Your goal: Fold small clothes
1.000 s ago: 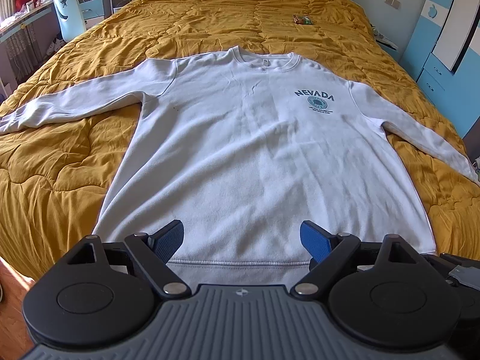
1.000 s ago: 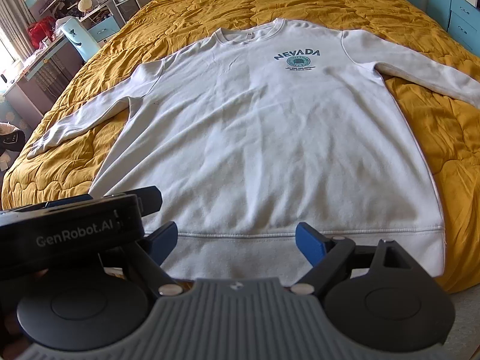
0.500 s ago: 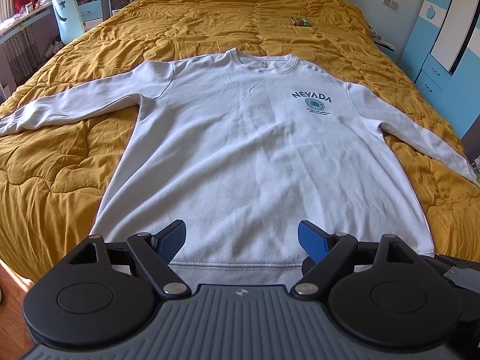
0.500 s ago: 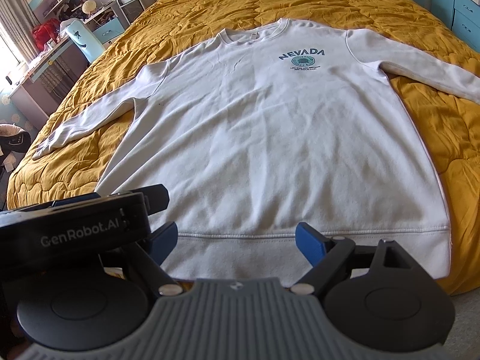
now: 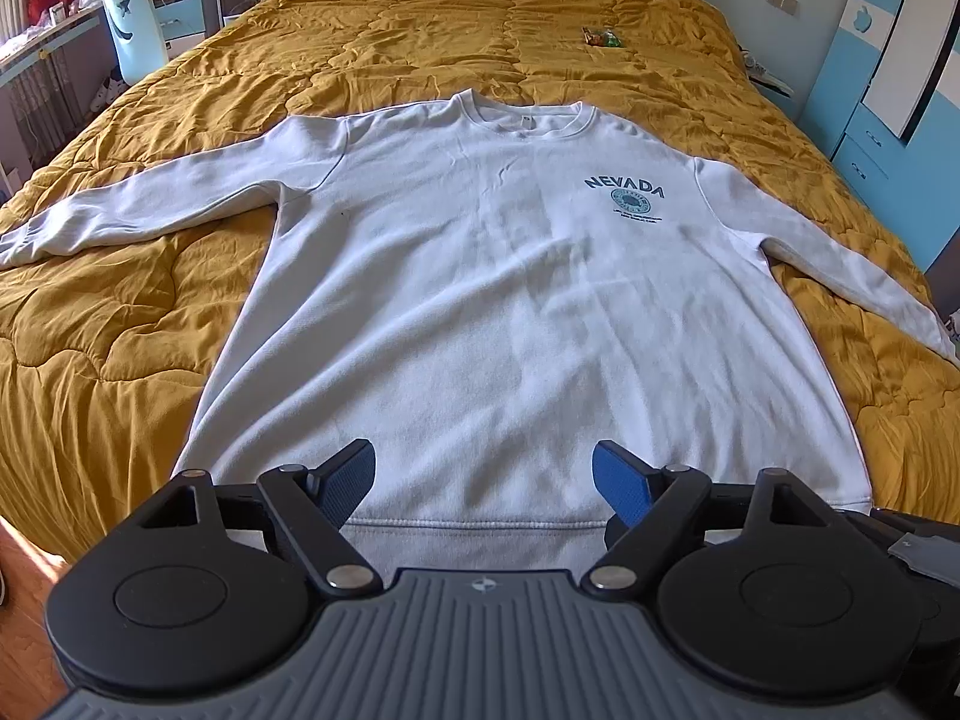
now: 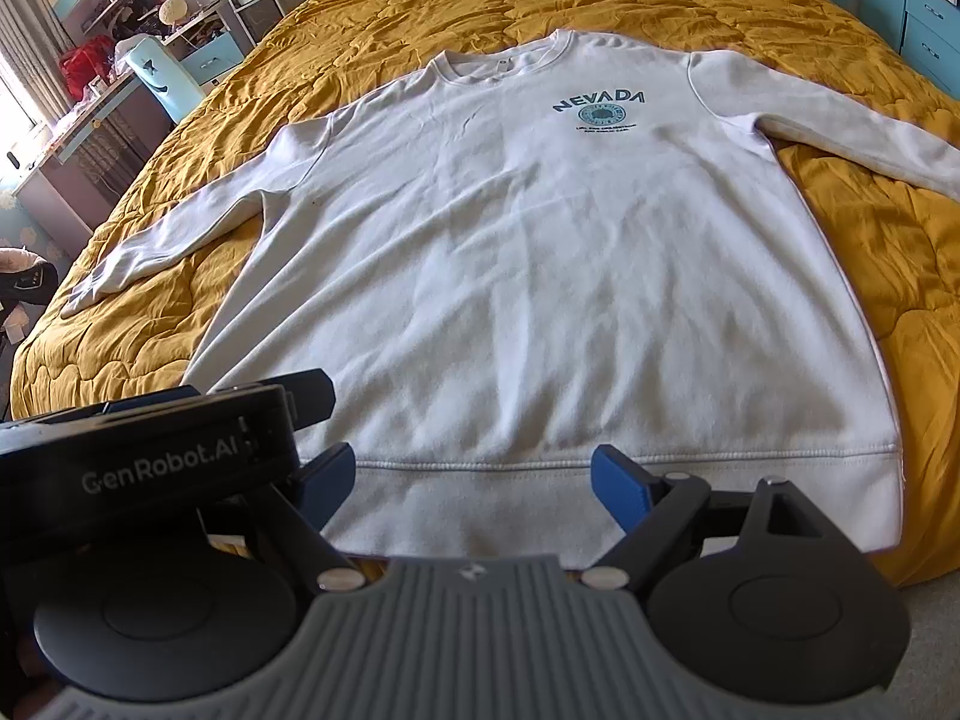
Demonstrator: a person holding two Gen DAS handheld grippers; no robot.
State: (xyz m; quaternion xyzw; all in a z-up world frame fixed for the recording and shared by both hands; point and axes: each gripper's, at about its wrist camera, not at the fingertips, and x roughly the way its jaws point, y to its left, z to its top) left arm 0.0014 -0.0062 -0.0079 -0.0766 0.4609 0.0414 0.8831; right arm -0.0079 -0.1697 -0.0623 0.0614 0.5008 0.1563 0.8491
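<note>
Left wrist view: white sweatshirt flat, face up on mustard quilt, sleeves spread wide, hem nearest. Left gripper hangs over hem, jaws spread, nothing held. Right wrist view: right gripper likewise above hem band, jaws spread, empty; left unit just beside it. Judged step: pre-fold, no fold made yet. Next move likely needs grippers apart, each pinching sleeve cuff or side edge, folding inward.
</note>
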